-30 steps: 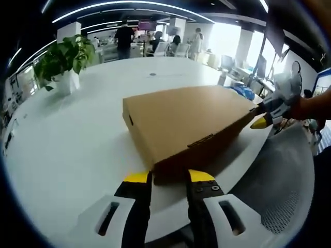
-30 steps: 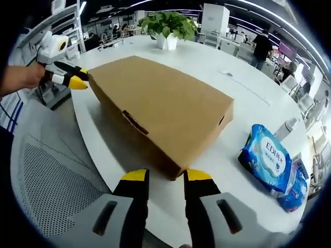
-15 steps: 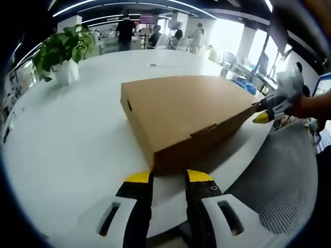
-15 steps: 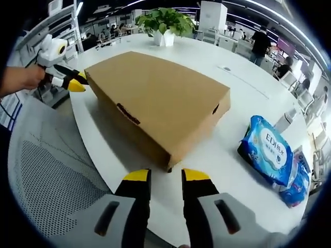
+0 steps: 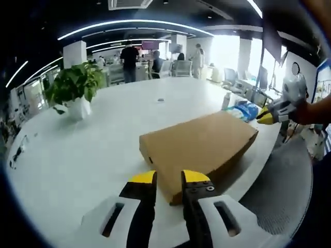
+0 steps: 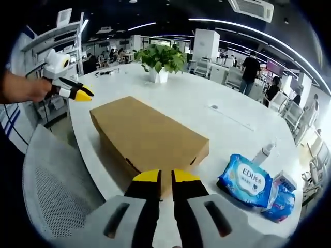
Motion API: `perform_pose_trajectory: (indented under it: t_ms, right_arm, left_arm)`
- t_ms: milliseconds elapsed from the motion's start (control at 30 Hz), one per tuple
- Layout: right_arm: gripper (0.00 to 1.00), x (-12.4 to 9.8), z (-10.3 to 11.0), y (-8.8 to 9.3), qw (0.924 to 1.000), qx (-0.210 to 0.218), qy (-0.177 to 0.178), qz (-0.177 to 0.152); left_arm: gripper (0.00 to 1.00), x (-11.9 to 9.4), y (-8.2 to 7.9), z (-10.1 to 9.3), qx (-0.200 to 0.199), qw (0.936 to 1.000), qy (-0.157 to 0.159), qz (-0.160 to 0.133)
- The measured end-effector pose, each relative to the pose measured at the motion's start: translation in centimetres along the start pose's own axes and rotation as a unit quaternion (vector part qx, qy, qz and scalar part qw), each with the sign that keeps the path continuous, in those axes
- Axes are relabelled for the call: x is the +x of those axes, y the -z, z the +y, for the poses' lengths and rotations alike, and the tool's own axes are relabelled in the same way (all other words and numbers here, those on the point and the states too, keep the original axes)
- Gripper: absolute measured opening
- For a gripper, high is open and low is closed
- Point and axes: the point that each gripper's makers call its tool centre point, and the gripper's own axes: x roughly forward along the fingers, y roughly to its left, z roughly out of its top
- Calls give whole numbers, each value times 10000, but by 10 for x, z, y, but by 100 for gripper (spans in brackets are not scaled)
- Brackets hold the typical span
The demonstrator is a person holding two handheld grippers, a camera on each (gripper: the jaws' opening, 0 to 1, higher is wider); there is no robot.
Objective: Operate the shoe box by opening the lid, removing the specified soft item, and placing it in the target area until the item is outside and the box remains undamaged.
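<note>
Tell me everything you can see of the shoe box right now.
The shoe box is plain brown cardboard, flat and rectangular, lid shut, with a small slot in one end wall and a tab slit along the front edge. It lies flat on the white table near its curved edge, looking undamaged. Neither the left gripper nor the right gripper touches it; both sit just off its corners, jaws nearly closed on nothing.

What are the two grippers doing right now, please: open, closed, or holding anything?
Left gripper: nearly closed, holding nothing, near the closed shoe box.
Right gripper: nearly closed, holding nothing.
</note>
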Motion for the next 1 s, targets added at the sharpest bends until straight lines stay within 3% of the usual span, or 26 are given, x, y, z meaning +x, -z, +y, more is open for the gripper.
perform_pose_trajectory:
  t_ms: [67,100,200,300,467,600,700,867,1000]
  right_arm:
    - [6,7,5,8,9998,-113,-87,149]
    - [5,9,5,11,9996,-160,-90,207]
    - [5,11,6,18,9995,-113,-104,289]
    - [4,13,7,28,9989,-104,-109,447]
    - [3,11,7,25,9993,-33,-131,347]
    - [12,2,4,17,9998,105,-143,120]
    - [14,-4,2,20,9998,107,-121,123]
    - [19,-4,6,49,9984,128,-277,486]
    - [17,3,7,52,9982,55,-257,544]
  left_arm:
    - [10,11,9,-1,55,9999,62,129]
    - [9,12,18,-4,62,9993,123,336]
    - [7,17,28,-11,90,9986,197,486]
    - [5,17,35,-13,55,9981,218,566]
    - [3,14,33,-12,78,9982,255,537]
    - [12,7,32,-8,82,9987,189,473]
    - [16,-3,32,-5,139,9989,147,419]
    - [20,-8,54,0,206,9973,316,626]
    - [19,2,63,-4,409,9953,403,781]
